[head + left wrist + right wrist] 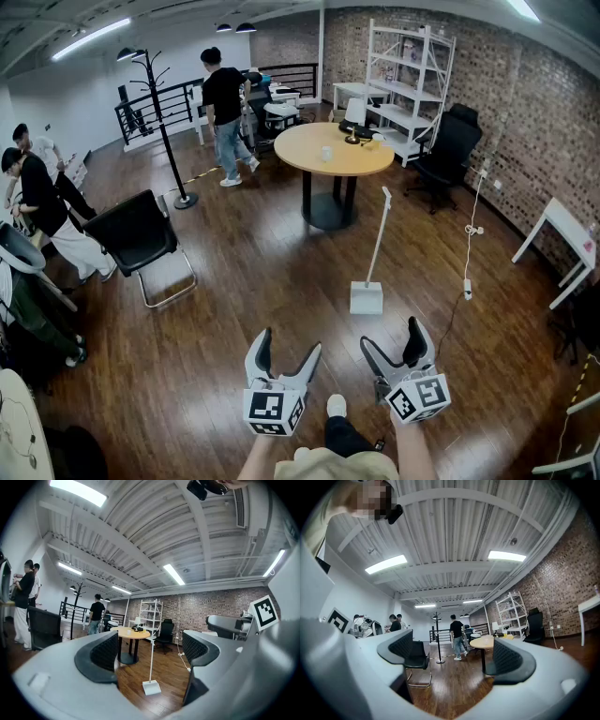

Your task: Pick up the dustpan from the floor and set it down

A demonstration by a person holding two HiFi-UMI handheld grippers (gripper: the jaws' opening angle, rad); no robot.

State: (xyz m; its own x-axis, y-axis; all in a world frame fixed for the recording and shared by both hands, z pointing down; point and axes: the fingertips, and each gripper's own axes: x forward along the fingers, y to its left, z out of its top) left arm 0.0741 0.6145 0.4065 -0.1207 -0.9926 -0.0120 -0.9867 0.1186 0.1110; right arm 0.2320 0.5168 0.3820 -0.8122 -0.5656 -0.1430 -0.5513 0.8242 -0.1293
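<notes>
Head view: two grippers, left gripper (289,345) and right gripper (392,337), both with jaws wide apart and empty. One dustpan (367,297) stands on the floor (234,309) ahead of them, handle upright. Beyond it is one round table (333,148).

Left gripper view: jaws apart, the dustpan seen between them, well away.

Right gripper view: jaws apart and empty, with one chair (418,662) beyond.

At the lower middle of the head view, the left tongs (289,343) and the right tongs (392,335) are light grey with black ribbed pads (105,651). Each carries a white cube (274,410) with black square markers. Below them are a beige garment (339,465), a dark trouser leg (349,437) and a white shoe (336,405).
</notes>
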